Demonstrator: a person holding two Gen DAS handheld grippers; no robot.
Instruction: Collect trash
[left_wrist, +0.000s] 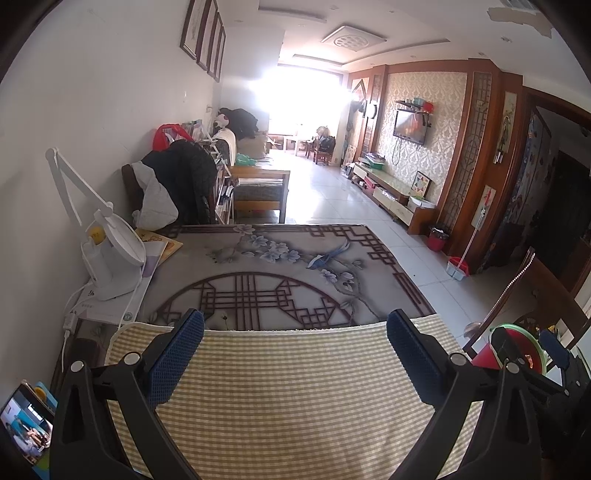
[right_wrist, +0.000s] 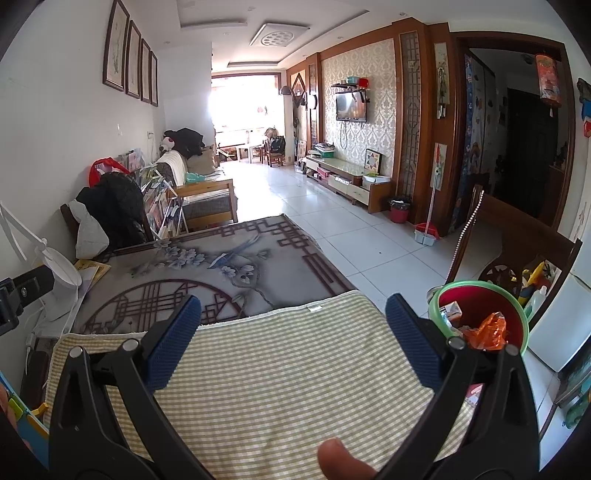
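Two handheld grippers hover over a dining surface (left_wrist: 280, 258) draped in a bird-and-lattice cloth, a yellow checked mat (left_wrist: 295, 387) nearest the cameras. The left gripper (left_wrist: 295, 347) has its jaws spread wide with nothing between them; the right gripper (right_wrist: 293, 332) is likewise spread and empty.

The trash sits in a red bin with a green rim (right_wrist: 480, 314) off the surface's right edge, where an orange wrapper (right_wrist: 487, 330) and a small carton (right_wrist: 452, 309) lie inside. No loose litter shows on the mat or the cloth, so the collecting looks largely done or between pieces. Doing the step well would likely mean scanning the surface edges and the clutter by the white desk lamp (left_wrist: 110, 251) before closing on anything, and carrying each find well over the rim before letting go.

The right wrist view looks straight into the bin and catches a fingertip (right_wrist: 340, 459) at the bottom edge. The left wrist view shows only a sliver of the bin behind the other gripper, but reveals a phone (left_wrist: 27, 424) playing video at the near left corner.
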